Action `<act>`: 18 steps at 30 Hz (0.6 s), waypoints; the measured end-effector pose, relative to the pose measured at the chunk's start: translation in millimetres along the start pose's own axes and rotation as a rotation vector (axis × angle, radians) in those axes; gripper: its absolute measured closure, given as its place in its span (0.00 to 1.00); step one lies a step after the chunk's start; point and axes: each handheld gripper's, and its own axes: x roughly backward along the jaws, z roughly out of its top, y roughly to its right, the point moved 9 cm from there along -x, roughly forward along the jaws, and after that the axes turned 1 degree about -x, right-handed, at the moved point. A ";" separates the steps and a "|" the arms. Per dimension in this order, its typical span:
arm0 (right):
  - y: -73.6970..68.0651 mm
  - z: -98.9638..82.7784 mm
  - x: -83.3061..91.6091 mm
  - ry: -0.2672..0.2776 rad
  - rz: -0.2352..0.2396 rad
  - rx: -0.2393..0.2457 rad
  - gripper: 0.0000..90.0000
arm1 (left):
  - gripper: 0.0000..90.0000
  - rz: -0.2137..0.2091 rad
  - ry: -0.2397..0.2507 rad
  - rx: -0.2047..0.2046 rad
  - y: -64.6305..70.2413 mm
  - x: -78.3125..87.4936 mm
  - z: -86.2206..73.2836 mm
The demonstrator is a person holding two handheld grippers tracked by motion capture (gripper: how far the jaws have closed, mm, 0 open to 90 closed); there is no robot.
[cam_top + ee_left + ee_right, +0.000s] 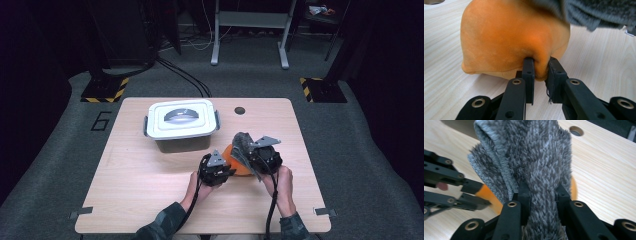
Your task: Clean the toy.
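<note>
An orange cloth (235, 159) lies bunched on the wooden table (140, 180), between the two grippers. My left gripper (224, 171) is shut on a fold at its near edge; in the left gripper view the orange cloth (511, 37) bulges between the black jaws of the left gripper (541, 70). My right gripper (252, 156) is shut on a grey fluffy cloth (243, 142) and holds it lifted above the orange one. In the right gripper view the grey cloth (529, 157) stands between the jaws of the right gripper (543, 192), with the left gripper (461, 192) and a sliver of orange cloth (487, 195) behind.
A white lidded plastic box (181, 124) with side clips stands at the back left of the table. A round hole (240, 110) is in the tabletop near the far edge. Grey carpet, cables and stand legs lie beyond the table.
</note>
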 end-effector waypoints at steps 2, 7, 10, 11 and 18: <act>-4.3 0.0 -4.2 -0.006 -0.002 0.026 0.81 | 0.87 0.003 0.000 0.003 -0.9 0.1 -0.7; 0.5 -4.3 -9.7 -0.018 -0.014 0.019 0.81 | 0.87 0.002 0.000 -0.001 0.5 -0.5 -1.4; 5.1 -6.6 -9.9 -0.017 -0.013 0.003 0.81 | 0.87 0.000 0.005 -0.001 1.1 -1.2 -1.4; 6.9 -8.0 -9.3 -0.020 -0.013 -0.001 0.81 | 0.87 -0.001 0.006 0.000 1.4 -1.2 -1.3; 24.8 -16.7 -10.2 -0.023 -0.034 -0.052 0.81 | 0.87 -0.002 0.003 -0.003 1.0 -0.9 -1.6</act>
